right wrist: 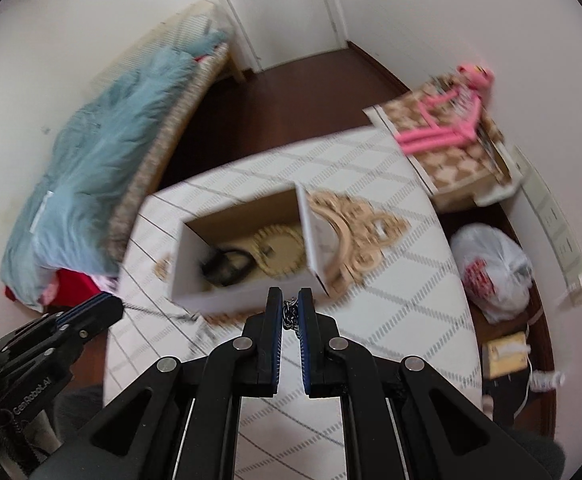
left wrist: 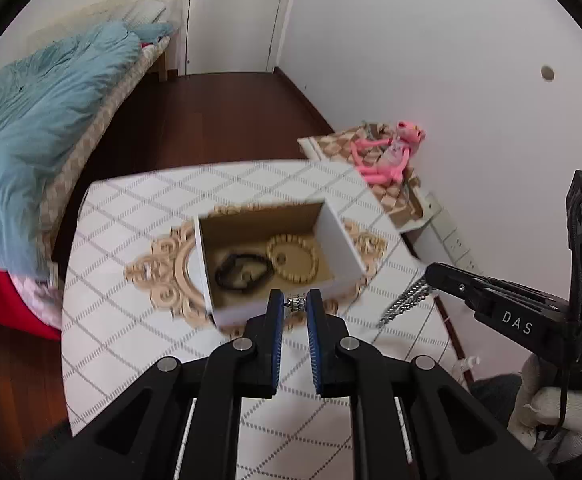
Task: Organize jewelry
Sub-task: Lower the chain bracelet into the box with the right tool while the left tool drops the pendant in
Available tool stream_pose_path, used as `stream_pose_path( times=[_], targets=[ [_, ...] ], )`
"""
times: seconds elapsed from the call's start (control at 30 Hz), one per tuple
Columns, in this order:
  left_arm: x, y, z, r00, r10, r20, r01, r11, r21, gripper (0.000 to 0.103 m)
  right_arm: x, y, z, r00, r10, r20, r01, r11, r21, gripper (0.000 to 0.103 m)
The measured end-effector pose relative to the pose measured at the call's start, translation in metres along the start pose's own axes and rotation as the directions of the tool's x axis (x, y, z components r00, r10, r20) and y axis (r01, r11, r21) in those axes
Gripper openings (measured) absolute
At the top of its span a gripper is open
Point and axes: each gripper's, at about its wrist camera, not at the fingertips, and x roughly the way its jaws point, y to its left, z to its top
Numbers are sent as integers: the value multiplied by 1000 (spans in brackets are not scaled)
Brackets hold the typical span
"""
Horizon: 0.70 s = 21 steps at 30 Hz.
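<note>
Both claws are clenched on jewelry above the bench point(left wrist: 139, 216). We see the left claw point(left wrist: 298, 303) pinching a small silver ring-like bead point(left wrist: 296, 302) between its 2 blue-padded fingertips point(left wrist: 276, 308), right over the near wall of the white box point(left wrist: 343, 240). Our right claw point(right wrist: 290, 307) grips a silver chain point(right wrist: 290, 316) between its pads; in the left wrist view that chain point(left wrist: 405, 304) hangs blurred from the claw's tip, over the bench's right side. A thin chain also trails from the left claw across the bench in the right wrist view, though motion blur keeps us from telling whether it is the same piece.

We find the open box sitting on the checked white bench cover, on top of an ornate beige frame point(left wrist: 163, 276) whose scrollwork sticks out on both sides. Inside the box lie 2 bracelets: a black beaded one point(left wrist: 243, 272) toward the left and a pale wooden beaded one point(left wrist: 293, 258) beside it, the 2 touching or overlapping at their near edges.

Beyond the bench we see a checked cushion carrying a pink plush toy point(left wrist: 387, 156), against the white wall. A bed with a teal duvet point(left wrist: 43, 120) runs along the left, and a white plastic bag point(right wrist: 495, 268) sits on the dark floor to the right of the bench.
</note>
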Motion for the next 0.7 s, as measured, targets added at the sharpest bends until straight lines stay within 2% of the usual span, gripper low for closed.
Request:
stream_pose_path(
  times=[0.17,0.33,0.53,0.7],
  targets=[
    [4,14,42,1000,4,14,-4,1000,-1,9,2,23,43,999,33,31,-31,998,-49,8],
    [32,31,74,999,25,-26,-25,1000,-6,9,32,36,81,1000,31,0,-30,996,-90,8],
    [80,48,90,993,50,-109,-51,999,-6,9,90,38,107,996,-14,-94,5,995,-102,8],
    [113,59,91,982,61,-181,-64,998,-11,9,121,31,113,989,-67,-129,52,992,-114,8]
  ],
)
